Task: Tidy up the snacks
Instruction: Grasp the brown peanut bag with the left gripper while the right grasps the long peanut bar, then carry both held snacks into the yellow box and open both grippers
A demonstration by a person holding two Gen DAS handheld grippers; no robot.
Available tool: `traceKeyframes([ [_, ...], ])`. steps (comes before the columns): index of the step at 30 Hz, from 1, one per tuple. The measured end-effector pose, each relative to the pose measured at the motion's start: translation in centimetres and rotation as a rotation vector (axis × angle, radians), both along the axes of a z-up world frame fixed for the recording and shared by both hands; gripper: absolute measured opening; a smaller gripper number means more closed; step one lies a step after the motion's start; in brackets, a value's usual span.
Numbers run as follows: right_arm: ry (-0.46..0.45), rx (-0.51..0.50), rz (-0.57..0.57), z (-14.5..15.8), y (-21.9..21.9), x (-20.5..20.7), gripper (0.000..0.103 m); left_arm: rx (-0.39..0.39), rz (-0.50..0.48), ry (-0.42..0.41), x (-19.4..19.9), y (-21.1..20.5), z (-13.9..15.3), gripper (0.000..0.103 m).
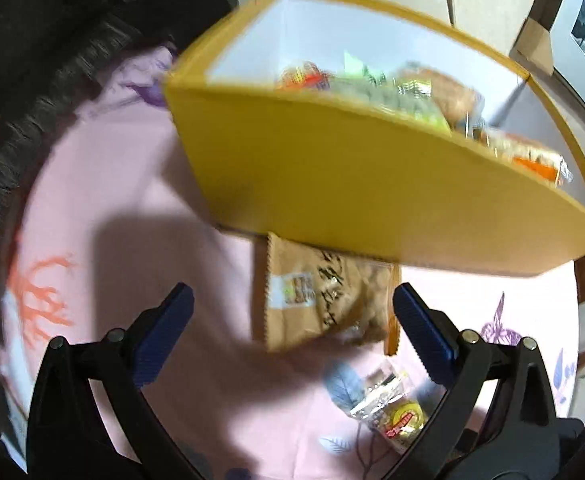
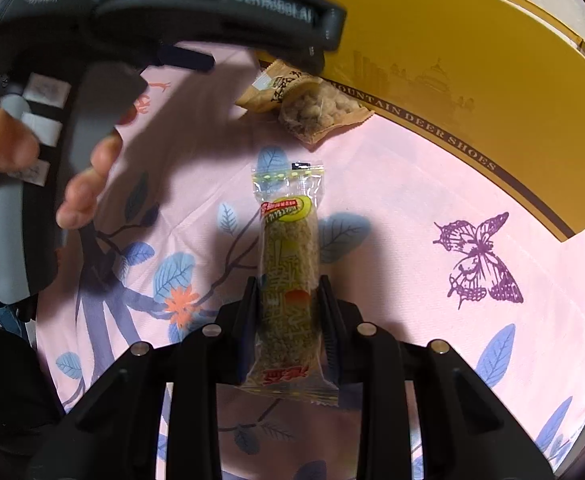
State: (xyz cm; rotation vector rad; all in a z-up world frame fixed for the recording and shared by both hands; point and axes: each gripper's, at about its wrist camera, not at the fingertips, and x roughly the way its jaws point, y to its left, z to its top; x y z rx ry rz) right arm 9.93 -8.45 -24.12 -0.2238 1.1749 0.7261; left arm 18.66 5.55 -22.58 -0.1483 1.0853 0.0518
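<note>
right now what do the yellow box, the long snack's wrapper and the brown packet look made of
Yellow box: likely matte cardboard, with flat stiff walls, a white inside and printed lettering.
Long snack wrapper: clear glossy plastic film; the grainy bar shows through, and the ends are crimped.
Brown packet: looks like kraft paper with a zigzag edge and a clear window, though it may be paper-look plastic.

Left gripper point(image 1: 292, 332): black frame, 2 blue ribbed pads, silver rivets.
Right gripper point(image 2: 288, 292): black frame, 4 silver rivets.
Handle point(image 2: 32, 184): grey/black, white lbls.
</note>
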Motion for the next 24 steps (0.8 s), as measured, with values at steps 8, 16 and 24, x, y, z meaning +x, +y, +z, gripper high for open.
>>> traceKeyframes([
  [8, 0.003, -0.002, 0.000, 0.2, -0.1, -0.2, 0.030, 0.013, -0.111, 0.117, 3.2, -2.8, -3.0, 0.101],
  [16, 0.004, 0.005, -0.017, 0.0, 0.3, -0.1, 0.030, 0.022, -0.141, 0.061, 2.5, -2.7, -2.9, 0.075],
  [24, -0.051, -0.008, -0.049, 1.3, 0.0, -0.7, 0.029, -0.019, -0.125, 0.029, -0.6, -0.9, -1.6, 0.061],
])
